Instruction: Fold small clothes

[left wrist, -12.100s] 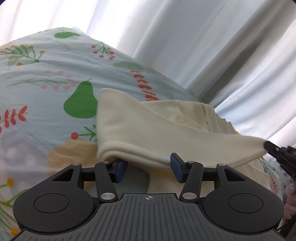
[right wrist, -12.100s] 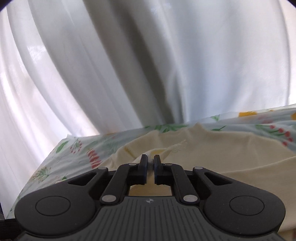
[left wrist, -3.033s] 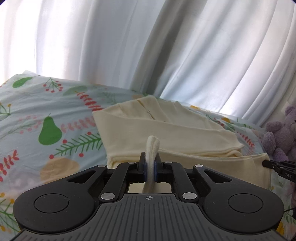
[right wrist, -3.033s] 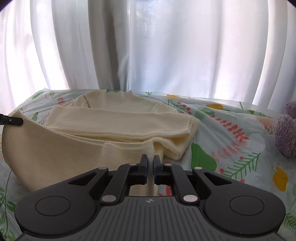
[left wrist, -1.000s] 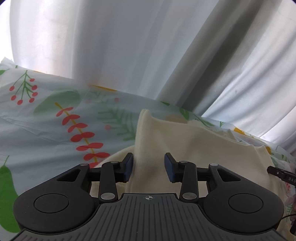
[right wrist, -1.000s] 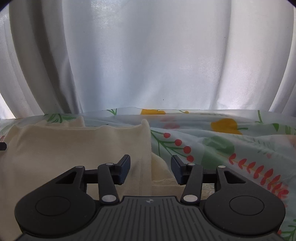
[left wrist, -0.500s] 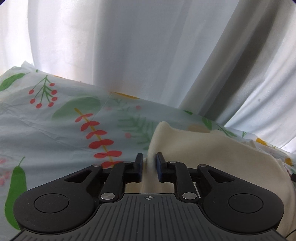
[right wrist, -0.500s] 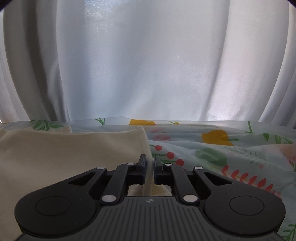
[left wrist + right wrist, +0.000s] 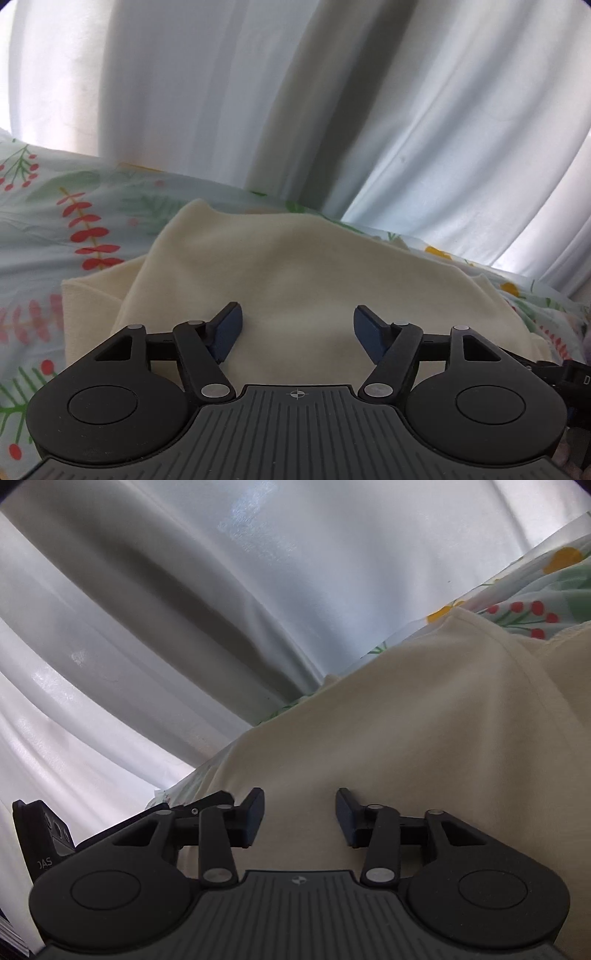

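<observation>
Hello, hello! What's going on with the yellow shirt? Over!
Left gripper and right gripper both opening, nothing pinched. Cream garment folded on the flowery sheet. Nothing in the way.

Home bedroom: a bed under a leaf-and-berry printed sheet (image 9: 55, 206), set against pale full-length curtains (image 9: 258, 92) lit by daylight.

White curtains (image 9: 295, 110) hang in deep folds along the far side, daylight glowing through them. Below them spreads a pale blue bedsheet (image 9: 44, 229) printed with red leaf sprigs, berries, green leaves and yellow fruit, slightly creased near the curtain.
</observation>
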### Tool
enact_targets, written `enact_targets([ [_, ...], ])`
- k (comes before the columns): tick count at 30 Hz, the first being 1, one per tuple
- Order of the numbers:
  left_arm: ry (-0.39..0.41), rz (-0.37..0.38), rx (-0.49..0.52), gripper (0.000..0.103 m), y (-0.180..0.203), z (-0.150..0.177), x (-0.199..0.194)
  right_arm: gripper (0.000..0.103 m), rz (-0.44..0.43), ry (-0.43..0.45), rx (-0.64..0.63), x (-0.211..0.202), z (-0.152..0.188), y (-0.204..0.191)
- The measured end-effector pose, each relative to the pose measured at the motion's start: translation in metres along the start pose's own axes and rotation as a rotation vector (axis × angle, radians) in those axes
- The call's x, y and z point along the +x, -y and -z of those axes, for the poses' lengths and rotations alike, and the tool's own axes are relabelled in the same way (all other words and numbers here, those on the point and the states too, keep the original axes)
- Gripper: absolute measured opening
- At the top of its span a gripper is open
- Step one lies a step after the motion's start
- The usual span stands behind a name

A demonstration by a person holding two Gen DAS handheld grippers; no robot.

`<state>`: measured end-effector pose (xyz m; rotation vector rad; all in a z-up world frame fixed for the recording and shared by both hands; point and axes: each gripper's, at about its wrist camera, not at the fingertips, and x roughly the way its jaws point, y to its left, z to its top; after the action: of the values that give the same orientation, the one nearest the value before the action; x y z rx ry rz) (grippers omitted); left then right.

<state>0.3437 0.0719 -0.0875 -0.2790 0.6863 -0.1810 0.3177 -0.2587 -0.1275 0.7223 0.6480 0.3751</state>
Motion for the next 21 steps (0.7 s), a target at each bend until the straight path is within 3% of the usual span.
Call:
enact_targets([
  [4, -0.009, 0.029, -0.025, 0.072, -0.021, 0.001, -0.014, 0.03, 0.095, 0.087, -0.011, -0.052, -0.009, 0.027],
  [8, -0.025, -0.033, 0.002, 0.073, -0.034, 0.004, -0.036, 0.03, 0.223, 0.125, -0.01, -0.093, -0.011, 0.036],
  [9, -0.03, -0.056, 0.003, 0.072, -0.037, 0.005, -0.041, 0.041, 0.308, 0.123, -0.042, -0.099, -0.01, 0.031],
  [11, -0.038, -0.043, -0.032, 0.07, -0.048, 0.008, -0.056, 0.041, 0.36, 0.113, -0.106, -0.111, -0.007, 0.02],
  [13, -0.029, -0.111, -0.05, 0.078, -0.053, 0.01, -0.071, 0.042, 0.354, 0.106, -0.12, -0.124, -0.002, 0.011],
  [15, -0.029, -0.161, -0.054, 0.077, -0.061, 0.013, -0.083, 0.042, 0.332, 0.11, -0.144, -0.131, 0.005, -0.001],
  [21, -0.153, -0.032, -0.198, 0.077, -0.087, 0.019, -0.091, 0.042, 0.277, 0.035, -0.243, -0.13, 0.025, -0.034],
])
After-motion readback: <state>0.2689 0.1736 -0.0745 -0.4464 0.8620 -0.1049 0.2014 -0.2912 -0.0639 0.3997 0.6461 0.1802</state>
